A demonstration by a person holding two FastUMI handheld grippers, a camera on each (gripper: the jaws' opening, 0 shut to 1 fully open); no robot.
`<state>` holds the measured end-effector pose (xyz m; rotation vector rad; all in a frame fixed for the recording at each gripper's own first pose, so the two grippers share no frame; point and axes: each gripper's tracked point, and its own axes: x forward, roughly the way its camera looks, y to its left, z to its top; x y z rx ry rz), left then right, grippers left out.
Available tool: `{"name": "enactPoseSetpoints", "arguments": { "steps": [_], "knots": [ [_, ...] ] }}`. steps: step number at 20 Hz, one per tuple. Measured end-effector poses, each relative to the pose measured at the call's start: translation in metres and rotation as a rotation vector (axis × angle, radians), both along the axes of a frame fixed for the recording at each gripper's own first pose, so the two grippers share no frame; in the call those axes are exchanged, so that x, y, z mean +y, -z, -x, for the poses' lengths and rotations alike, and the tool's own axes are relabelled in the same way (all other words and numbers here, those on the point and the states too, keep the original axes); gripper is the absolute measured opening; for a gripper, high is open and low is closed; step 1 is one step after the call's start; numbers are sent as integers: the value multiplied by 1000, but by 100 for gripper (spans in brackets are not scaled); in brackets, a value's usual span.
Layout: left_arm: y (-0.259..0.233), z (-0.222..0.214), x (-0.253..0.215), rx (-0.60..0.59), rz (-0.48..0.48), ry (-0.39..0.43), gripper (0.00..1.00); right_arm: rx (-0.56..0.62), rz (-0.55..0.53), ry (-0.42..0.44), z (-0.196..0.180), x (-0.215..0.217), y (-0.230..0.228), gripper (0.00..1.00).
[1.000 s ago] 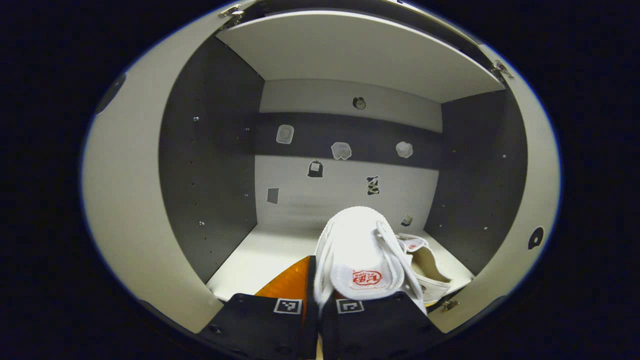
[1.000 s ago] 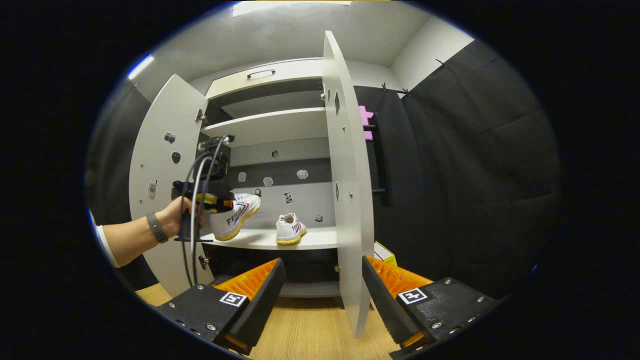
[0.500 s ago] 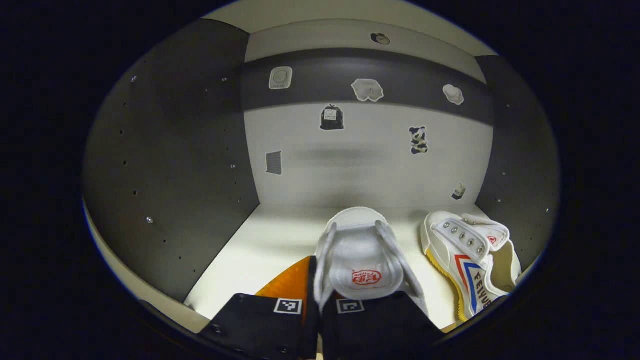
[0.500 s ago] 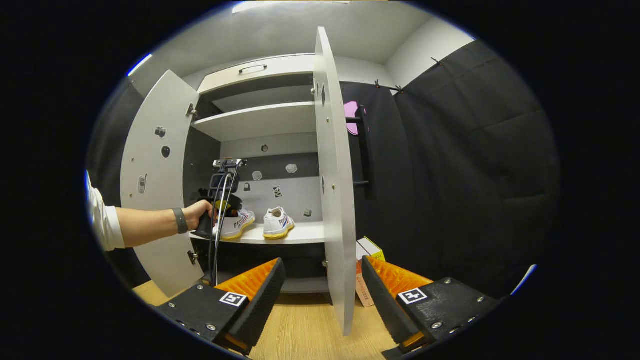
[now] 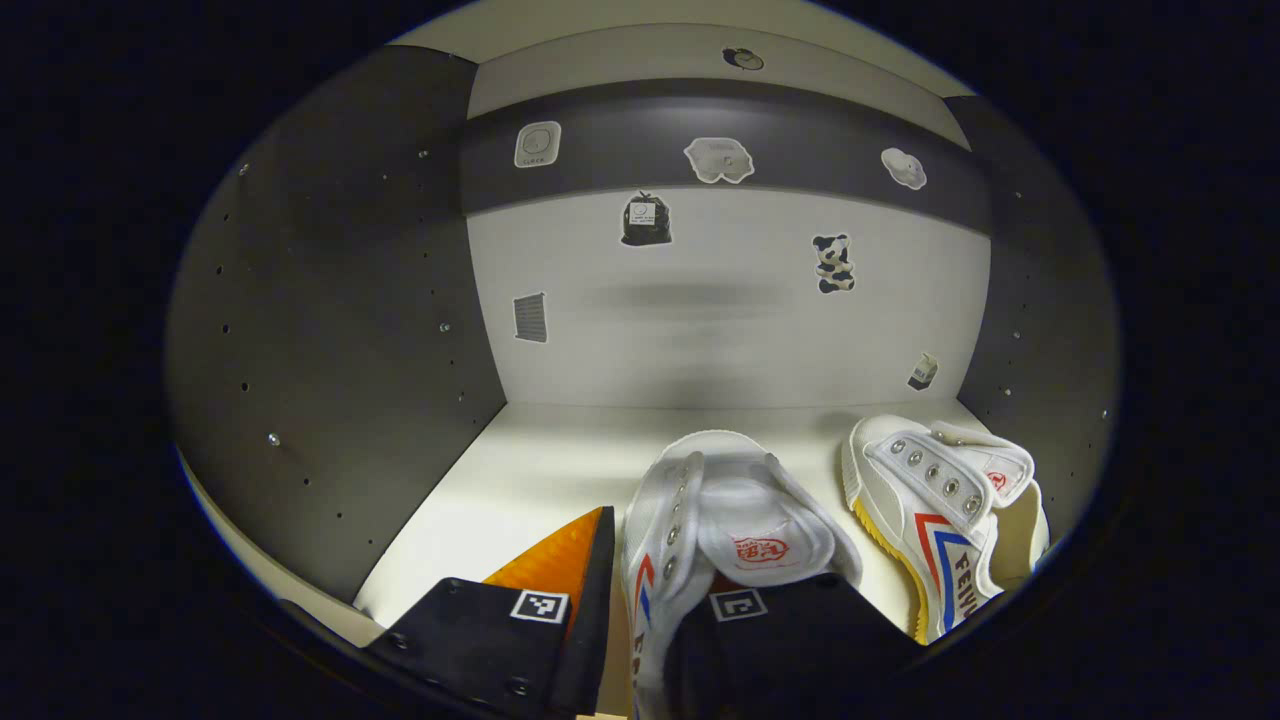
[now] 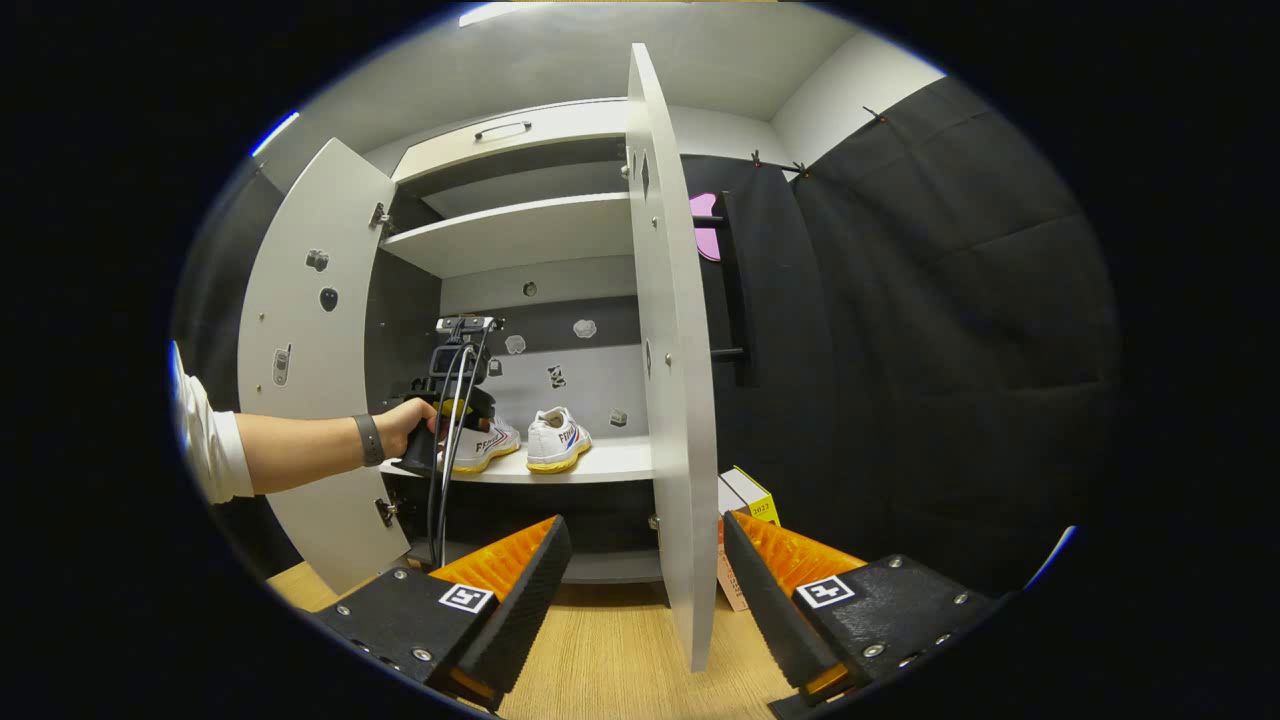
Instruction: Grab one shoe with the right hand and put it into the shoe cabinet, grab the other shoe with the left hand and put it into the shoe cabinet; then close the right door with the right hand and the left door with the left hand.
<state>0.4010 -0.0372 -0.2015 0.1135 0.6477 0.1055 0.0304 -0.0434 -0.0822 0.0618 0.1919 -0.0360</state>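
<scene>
In the right gripper view the shoe cabinet (image 6: 520,235) stands ahead with both doors swung open, the left door (image 6: 300,380) at its left and the right door (image 6: 670,380) edge-on at its right. Two shoes sit side by side on the middle shelf (image 6: 610,462), under an upper shelf (image 6: 510,235). The left gripper (image 6: 450,385), held by a hand (image 6: 412,425), reaches in over the left shoe (image 6: 487,445); the right shoe (image 6: 557,440) lies just beside it. A box (image 6: 742,500) stands on the floor (image 6: 610,660) behind the right door. The right gripper (image 6: 640,560) hangs before the cabinet, its jaws apart on either side of the right door's edge. In the left gripper view the left shoe (image 5: 720,520) lies on the shelf (image 5: 530,470) at the jaws, the right shoe (image 5: 940,510) to its right, near the side wall (image 5: 1040,330).
</scene>
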Motion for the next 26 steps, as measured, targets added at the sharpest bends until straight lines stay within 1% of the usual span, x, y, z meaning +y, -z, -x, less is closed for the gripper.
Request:
{"name": "enactPoseSetpoints", "arguments": {
  "steps": [1, 2, 3, 4, 5, 6, 7, 8, 9, 12, 15, 18, 22, 25, 26],
  "knots": [
    [-1, 1, 3, 2, -4, 0, 39, 0, -1, -2, -1, 1, 0, 94],
    [-2, 1, 5, -2, -4, 1, 49, 0, -1, -4, 0, 1, 1, 94],
    [-3, 1, 8, -12, -3, 4, 57, 1, -3, -7, -1, 2, 1, 94],
    [-4, 2, 12, -13, -2, -1, 71, 2, -6, -12, 0, 4, 2, 94],
    [-3, 5, 14, -6, 8, 0, 77, 2, -8, -18, 0, 6, 2, 94],
    [-4, 8, 16, 0, 17, -2, 87, 2, -9, -23, -1, 8, 2, 94],
    [-7, 12, 16, -2, 33, -1, 88, 3, -10, -28, -2, 9, 2, 94],
    [-11, 14, 16, -11, 39, 2, 93, 3, -13, -33, -2, 12, 3, 94],
    [-16, 17, 16, -22, 41, 10, 95, 4, -16, -38, -1, 13, 4, 94],
    [-28, 29, 10, -43, 31, 44, 96, 2, -27, -56, 0, 21, 3, 94],
    [-46, 44, 1, -82, 34, 85, 95, -1, -27, -68, 4, 25, 2, 94],
    [-80, 64, -14, -158, 57, 135, 96, -4, -35, -80, 7, 28, -1, 94],
    [-129, 111, -32, -264, 114, 205, 96, -9, -34, -94, 11, 30, -5, 94],
    [-165, 152, -34, -355, 143, 230, 96, -14, -39, -113, 14, 33, -9, 94],
    [-174, 168, -35, -376, 154, 237, 95, -16, -34, -118, 15, 34, -10, 94]
  ]
}}
